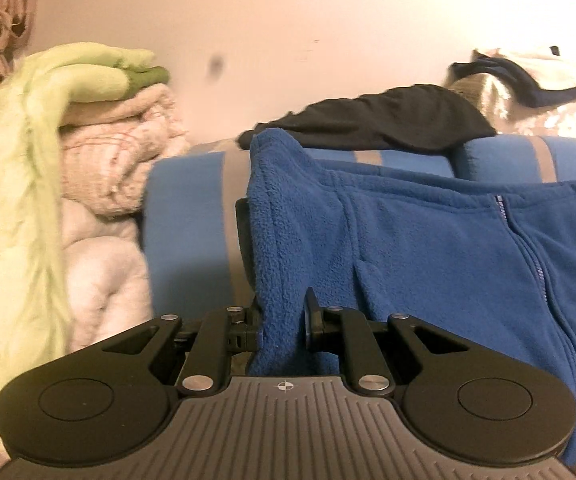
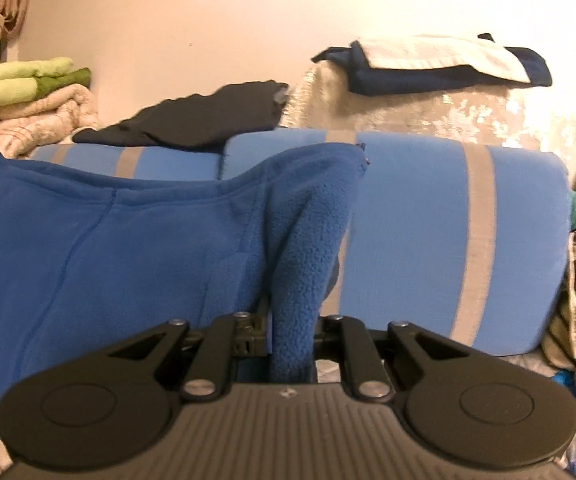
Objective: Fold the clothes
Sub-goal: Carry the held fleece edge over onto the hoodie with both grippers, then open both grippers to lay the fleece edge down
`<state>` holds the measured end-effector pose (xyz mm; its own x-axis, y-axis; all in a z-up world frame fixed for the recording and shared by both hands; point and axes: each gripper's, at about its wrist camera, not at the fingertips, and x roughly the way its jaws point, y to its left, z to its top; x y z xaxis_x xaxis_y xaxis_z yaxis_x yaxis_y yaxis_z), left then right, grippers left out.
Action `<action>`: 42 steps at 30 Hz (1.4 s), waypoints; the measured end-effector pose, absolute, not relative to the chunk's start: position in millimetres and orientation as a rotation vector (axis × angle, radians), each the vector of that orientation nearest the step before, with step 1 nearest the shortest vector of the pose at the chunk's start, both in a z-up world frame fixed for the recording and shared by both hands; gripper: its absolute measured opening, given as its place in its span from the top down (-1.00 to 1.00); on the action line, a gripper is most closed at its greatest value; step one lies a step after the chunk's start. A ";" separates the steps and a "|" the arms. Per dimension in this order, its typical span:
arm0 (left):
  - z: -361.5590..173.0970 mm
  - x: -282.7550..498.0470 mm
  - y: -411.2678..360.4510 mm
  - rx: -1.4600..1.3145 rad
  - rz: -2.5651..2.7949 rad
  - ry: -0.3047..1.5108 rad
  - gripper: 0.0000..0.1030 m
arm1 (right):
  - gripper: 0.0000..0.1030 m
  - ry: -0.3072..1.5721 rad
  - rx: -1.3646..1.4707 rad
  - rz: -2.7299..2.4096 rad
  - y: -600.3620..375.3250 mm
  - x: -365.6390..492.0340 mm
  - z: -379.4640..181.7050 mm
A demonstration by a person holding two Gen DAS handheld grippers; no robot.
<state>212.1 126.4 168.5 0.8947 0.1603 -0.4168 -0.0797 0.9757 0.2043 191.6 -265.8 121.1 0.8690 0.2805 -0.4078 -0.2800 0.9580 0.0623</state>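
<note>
Left gripper (image 1: 283, 280) and right gripper (image 2: 296, 280) each pinching the blue fleece jacket (image 1: 428, 248) — fingertips buried in fleece, zipper (image 1: 528, 248) partly visible, black garment (image 1: 376, 120) blurred behind.

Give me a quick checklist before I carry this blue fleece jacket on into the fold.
1. Left gripper shut on the blue fleece jacket: ok, fleece is pinched between its fingers.
2. Right gripper shut on the jacket's other edge: ok, a fold of fleece runs between its fingers.
3. Jacket hanging evenly between both grippers: cannot tell, neither view shows the whole garment.
4. Zipper closed: ok along the visible stretch; its lower end is out of view.
5. Black garment on the blue striped cushion clear of the jacket: cannot tell, they overlap in view.
6. Folded stack at the back undisturbed: ok.
</note>
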 end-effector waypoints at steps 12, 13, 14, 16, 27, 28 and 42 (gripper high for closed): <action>166.0 192.9 186.6 0.183 0.224 0.482 0.67 | 0.74 0.450 0.010 0.392 -193.3 191.3 114.8; 165.3 193.0 191.8 0.184 0.231 0.485 0.67 | 0.74 0.456 0.011 0.399 -187.1 192.1 113.5; 164.5 193.2 197.1 0.185 0.237 0.489 0.67 | 0.74 0.460 0.011 0.406 -181.7 193.5 112.4; 160.7 195.7 208.4 0.186 0.250 0.492 0.67 | 0.74 0.468 0.016 0.420 -169.7 196.7 109.4; 78.9 271.7 260.3 0.248 0.479 0.572 -0.41 | -1.00 0.582 -0.019 0.380 -91.3 247.8 44.9; 77.5 270.0 262.3 0.232 0.463 0.571 -0.42 | -1.00 0.578 -0.026 0.404 -91.2 247.0 42.2; 85.6 218.2 272.9 -0.011 0.233 0.638 -0.45 | -1.00 0.632 -0.154 0.497 -110.0 230.2 46.5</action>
